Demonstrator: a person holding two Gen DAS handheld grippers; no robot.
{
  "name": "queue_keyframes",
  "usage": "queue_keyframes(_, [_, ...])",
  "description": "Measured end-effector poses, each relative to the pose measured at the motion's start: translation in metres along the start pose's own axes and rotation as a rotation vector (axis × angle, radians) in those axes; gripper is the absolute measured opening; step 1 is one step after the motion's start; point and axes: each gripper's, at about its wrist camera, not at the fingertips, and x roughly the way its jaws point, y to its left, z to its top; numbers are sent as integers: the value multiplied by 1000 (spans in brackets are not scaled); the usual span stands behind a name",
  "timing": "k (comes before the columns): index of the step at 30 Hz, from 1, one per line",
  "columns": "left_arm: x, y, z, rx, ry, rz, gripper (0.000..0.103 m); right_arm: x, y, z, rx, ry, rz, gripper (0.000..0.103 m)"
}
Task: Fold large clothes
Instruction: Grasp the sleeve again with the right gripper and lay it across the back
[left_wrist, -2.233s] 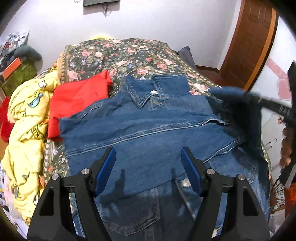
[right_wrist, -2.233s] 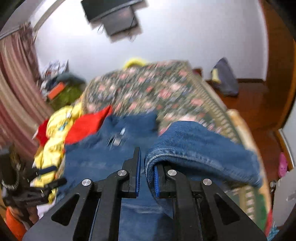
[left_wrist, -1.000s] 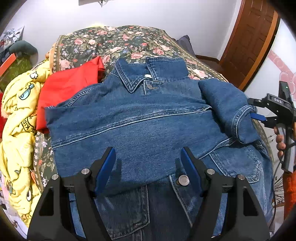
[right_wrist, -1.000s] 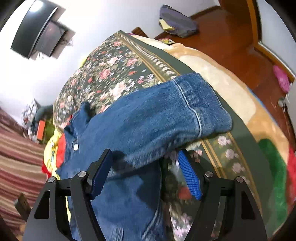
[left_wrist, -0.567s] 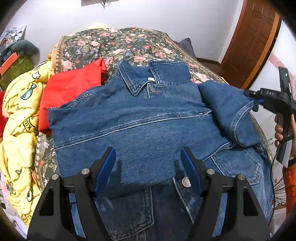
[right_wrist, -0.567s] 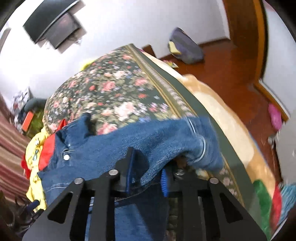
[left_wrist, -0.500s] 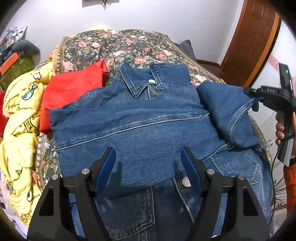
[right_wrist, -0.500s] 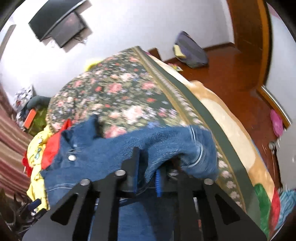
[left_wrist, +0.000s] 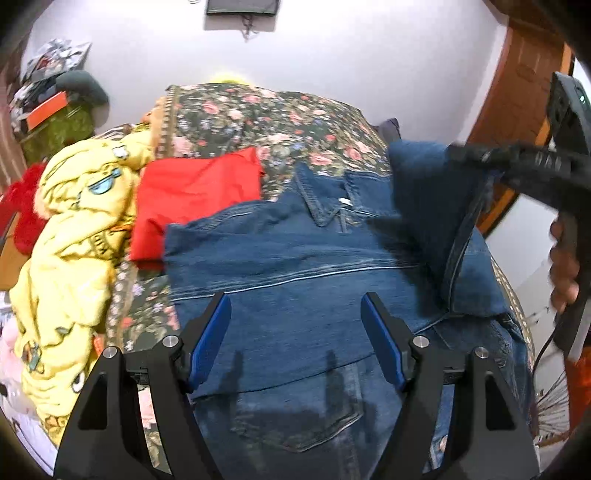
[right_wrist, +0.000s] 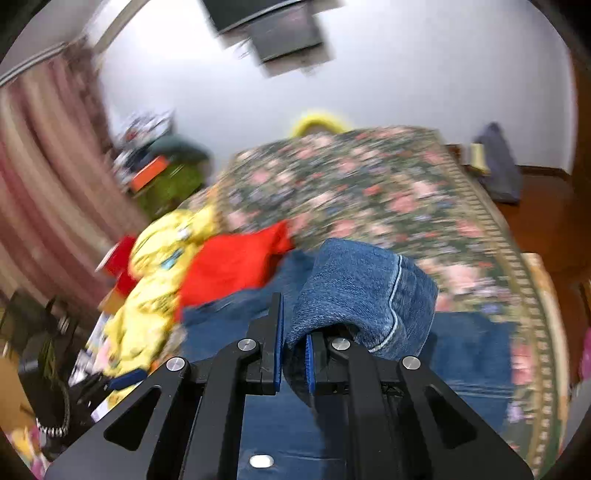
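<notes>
A blue denim jacket (left_wrist: 295, 280) lies spread on the floral bed, collar at the far side, one sleeve folded across its front. My left gripper (left_wrist: 295, 332) is open and empty, hovering over the jacket's lower middle. My right gripper (right_wrist: 293, 354) is shut on the other denim sleeve (right_wrist: 362, 288) near its cuff and holds it lifted above the jacket. In the left wrist view that sleeve (left_wrist: 436, 192) hangs raised at the right, held by the right gripper (left_wrist: 476, 157).
A red garment (left_wrist: 192, 199) lies left of the collar. A yellow printed blanket (left_wrist: 70, 258) is heaped along the bed's left edge. The floral bedspread (left_wrist: 266, 118) stretches behind. A wooden door (left_wrist: 524, 74) stands at the right, a dark bag (right_wrist: 498, 166) on the floor.
My right gripper closed on the sleeve near its cuff, lifted it off the bed's right side and swung it inward over the jacket. The left gripper stayed open in place.
</notes>
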Motion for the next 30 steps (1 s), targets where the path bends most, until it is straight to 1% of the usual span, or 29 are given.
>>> queue_keyframes(2, [-5, 13, -3, -26, -2, 9, 72, 22, 13, -14, -16, 48, 16, 9])
queue_keyframes(4, [-8, 22, -7, -47, 1, 15, 72, 52, 24, -35, -21, 140, 43, 9])
queue_keyframes(7, [-8, 36, -14, -78, 19, 23, 73, 82, 27, -63, -13, 253, 69, 9])
queue_keyframes(10, [-5, 42, -20, -88, 40, 32, 73, 92, 32, -76, -21, 331, 89, 9])
queue_keyframes(13, [-3, 42, -24, -90, 53, 37, 73, 93, 37, -78, -42, 421, 87, 10])
queue_keyframes(14, [-2, 41, -24, -90, 55, 35, 73, 92, 38, -76, -53, 435, 85, 13])
queue_keyframes(15, [-1, 39, -24, -88, 56, 33, 73, 88, 40, -75, -60, 440, 83, 15])
queue_keyframes(16, [-1, 37, -24, -83, 56, 32, 73, 84, 41, -74, -64, 435, 84, 21])
queue_keyframes(18, [3, 31, -22, -70, 59, 31, 73, 66, 36, -69, -67, 399, 79, 41])
queue_keyframes(19, [6, 26, -20, -61, 62, 31, 73, 54, 31, -65, -72, 367, 69, 44])
queue_keyframes(21, [12, 18, -18, -38, 72, 33, 73, 36, 22, -60, -89, 317, 41, 45])
queue_keyframes(25, [29, -4, -10, 28, 96, 37, 73, -2, -7, -49, -116, 226, -65, 48])
queue_keyframes(28, [46, -23, -5, 93, 112, 53, 73, -24, -35, -46, -104, 179, -145, 51])
queue_keyframes(30, [59, -35, -3, 141, 122, 77, 73, -35, -56, -47, -78, 153, -200, 62])
